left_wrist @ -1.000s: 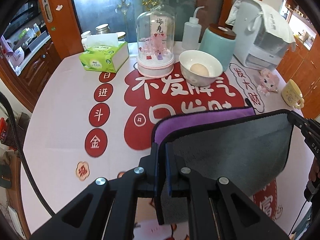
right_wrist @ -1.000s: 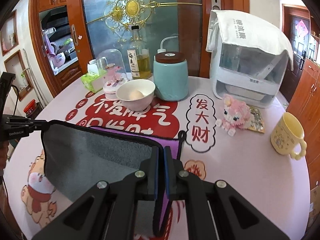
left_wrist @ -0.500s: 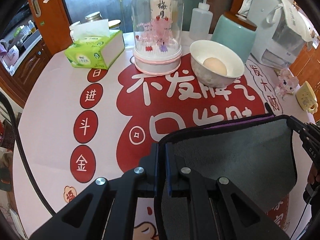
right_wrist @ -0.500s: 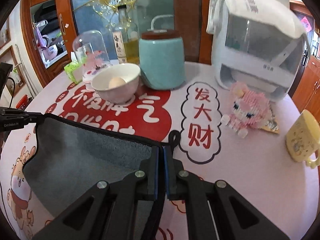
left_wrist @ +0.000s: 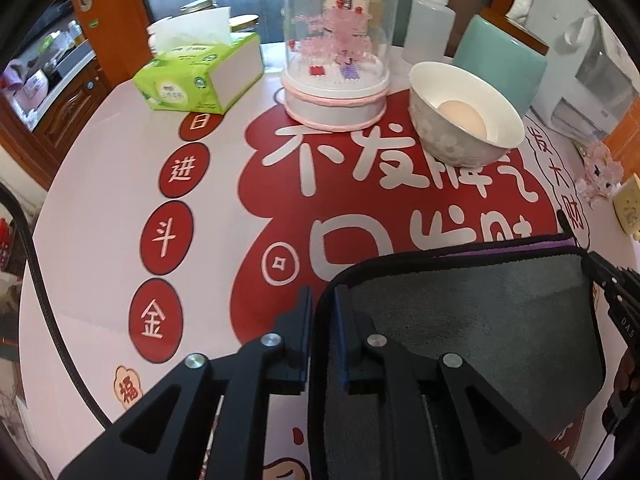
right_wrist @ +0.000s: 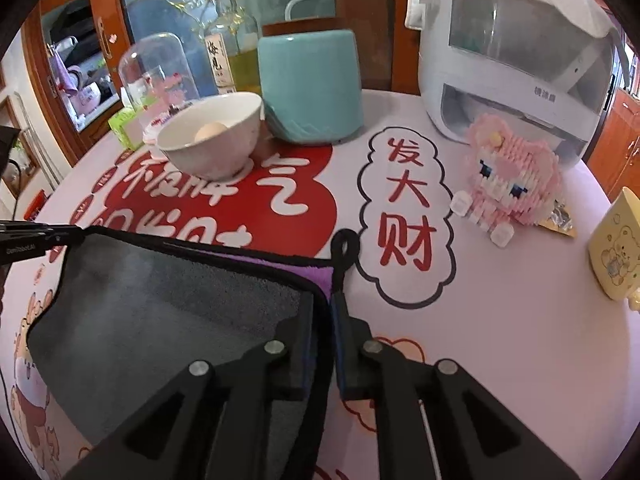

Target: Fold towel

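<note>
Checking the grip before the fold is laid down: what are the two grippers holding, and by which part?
Both hold the towel: the left gripper pinches one corner of its black-trimmed edge, the right gripper the other corner, near the hanging loop.

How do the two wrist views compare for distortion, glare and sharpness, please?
Left wrist view: strong fisheye bending, black vignette corners, sheen on the tablecloth, towel and left gripper sharp. Right wrist view: same curvature, the appliance bulging, soft reflections on the glass dome, right gripper sharp.
</note>
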Demonstrator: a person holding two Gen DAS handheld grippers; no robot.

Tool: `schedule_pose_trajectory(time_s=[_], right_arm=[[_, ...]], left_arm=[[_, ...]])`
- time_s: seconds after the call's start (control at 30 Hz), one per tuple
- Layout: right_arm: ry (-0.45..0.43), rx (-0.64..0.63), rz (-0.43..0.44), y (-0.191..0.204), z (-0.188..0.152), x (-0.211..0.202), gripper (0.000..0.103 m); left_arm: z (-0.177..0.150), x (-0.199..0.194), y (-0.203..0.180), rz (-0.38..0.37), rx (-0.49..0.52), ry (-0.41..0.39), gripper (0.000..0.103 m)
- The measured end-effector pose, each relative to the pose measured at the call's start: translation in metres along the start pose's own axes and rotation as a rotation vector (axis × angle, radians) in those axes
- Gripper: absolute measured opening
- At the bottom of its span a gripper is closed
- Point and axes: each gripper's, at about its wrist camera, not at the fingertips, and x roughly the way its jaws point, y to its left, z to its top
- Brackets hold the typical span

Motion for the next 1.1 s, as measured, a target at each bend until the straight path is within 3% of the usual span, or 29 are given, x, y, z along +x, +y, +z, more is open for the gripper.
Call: schedule_pose_trajectory(time_s=[0.13, 0.2, 0.33, 0.47, 0.67, 0.9, 1.1], right_arm=[[0.020, 0.037, -0.016, -0.004, 0.001, -0.003, 0.032], [0.024, 0.038, -0.007, -0.003, 0.001, -0.008, 0.037], [0.001, 0.031, -0.009, 0.005, 0.001, -0.030, 0.046], [-0.017, 0.037, -0.003, 0.016, -0.003, -0.054, 0.051], [-0.021, 0.044, 0.012, 0.039, -0.024, -0.092, 0.062], [0.013, 0.085, 0.041, 0.063, -0.073, -0.134, 0.070], [0.022, 0.113, 0.028, 0.085, -0.120, -0.172, 0.074]], left_arm=[[-0.002, -0.013, 0.006, 0.035, -0.018, -0.021, 0.025], [-0.005, -0.025, 0.009, 0.046, -0.040, -0.038, 0.034], [-0.017, -0.052, 0.012, 0.049, -0.058, -0.064, 0.041], [-0.035, -0.083, 0.013, 0.047, -0.059, -0.093, 0.044], [-0.072, -0.130, 0.012, 0.026, -0.069, -0.117, 0.058], [-0.129, -0.174, 0.008, -0.022, -0.073, -0.128, 0.068], [-0.188, -0.207, 0.005, -0.056, -0.051, -0.107, 0.069]])
